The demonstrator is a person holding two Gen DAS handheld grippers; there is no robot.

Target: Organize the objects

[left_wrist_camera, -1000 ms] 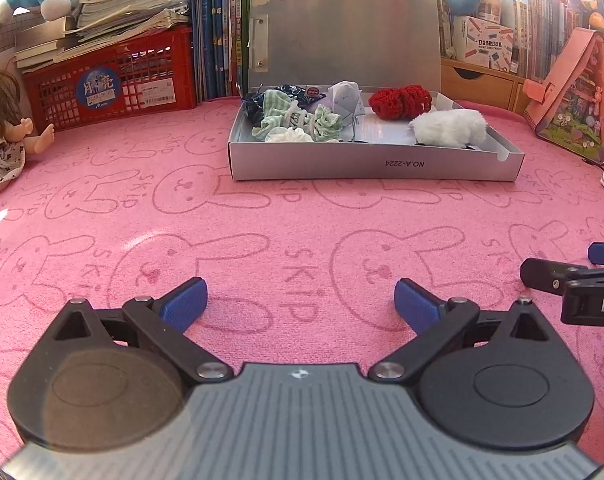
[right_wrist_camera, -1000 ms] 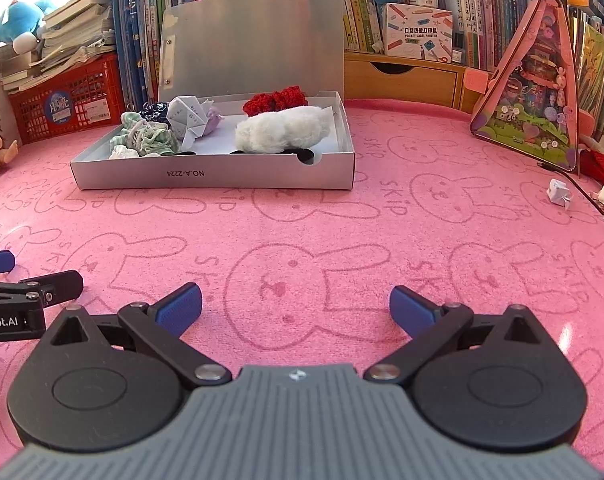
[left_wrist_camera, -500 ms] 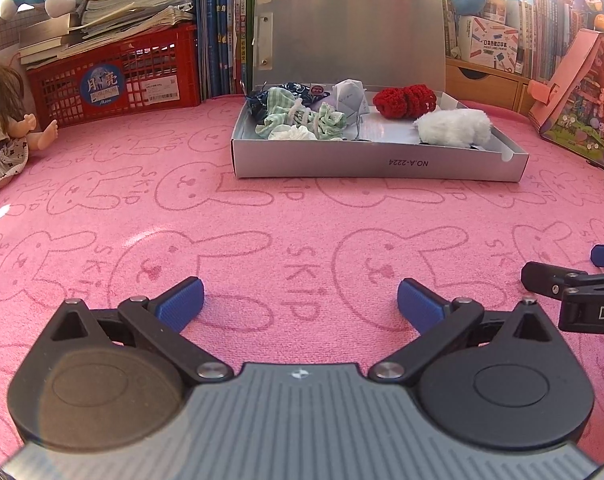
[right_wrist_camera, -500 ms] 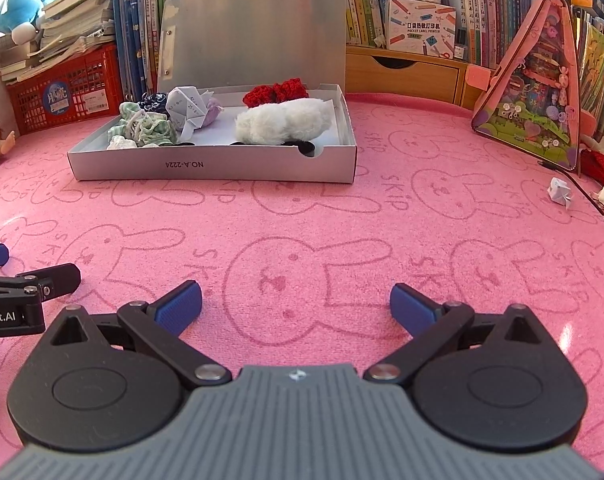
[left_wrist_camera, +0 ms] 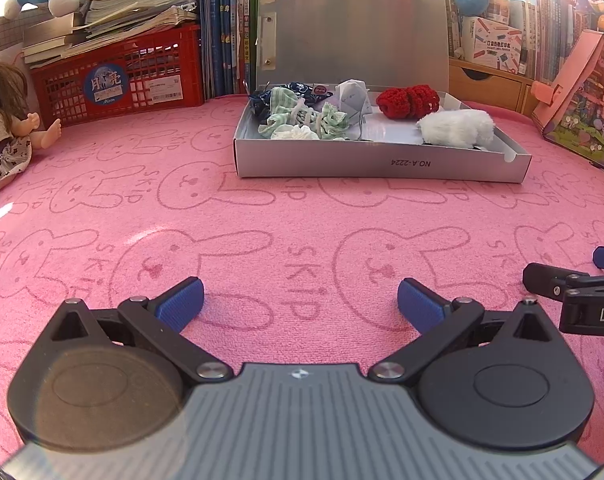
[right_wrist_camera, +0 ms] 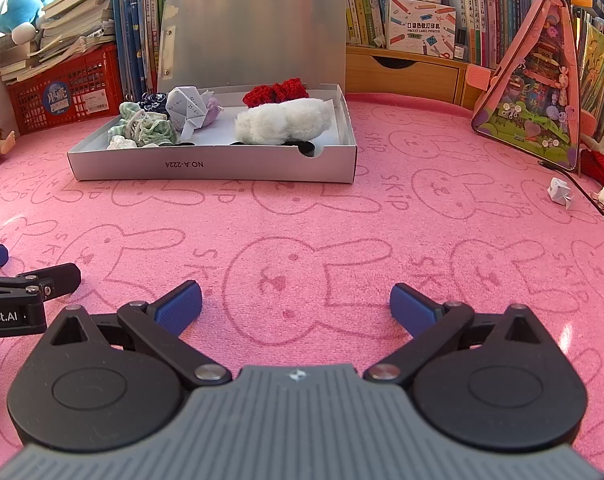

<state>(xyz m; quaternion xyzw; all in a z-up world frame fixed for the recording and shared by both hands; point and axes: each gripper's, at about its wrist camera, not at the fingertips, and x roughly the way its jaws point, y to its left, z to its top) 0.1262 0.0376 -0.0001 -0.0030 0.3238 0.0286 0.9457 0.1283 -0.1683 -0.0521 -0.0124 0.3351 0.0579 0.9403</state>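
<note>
A grey cardboard box (left_wrist_camera: 381, 166) with its lid up stands on the pink mat; it also shows in the right wrist view (right_wrist_camera: 214, 166). Inside lie a white fluffy piece (left_wrist_camera: 455, 128) (right_wrist_camera: 282, 124), a red knitted piece (left_wrist_camera: 407, 100) (right_wrist_camera: 276, 92), a folded paper shape (left_wrist_camera: 353, 98) (right_wrist_camera: 188, 106) and green striped scrunchies (left_wrist_camera: 302, 118) (right_wrist_camera: 142, 128). My left gripper (left_wrist_camera: 300, 304) is open and empty over the mat, well short of the box. My right gripper (right_wrist_camera: 296, 304) is open and empty beside it. Each gripper's fingers show at the other view's edge.
A red crate (left_wrist_camera: 118, 80) with stacked books and a doll (left_wrist_camera: 6, 120) are at the left. A pink triangular toy house (right_wrist_camera: 533, 92) stands at the right, with small paper bits (right_wrist_camera: 561, 192) near it. Bookshelves line the back.
Both grippers have drifted slightly back and up from the box, which looks a little smaller and lower in view. Both stay open and empty.
</note>
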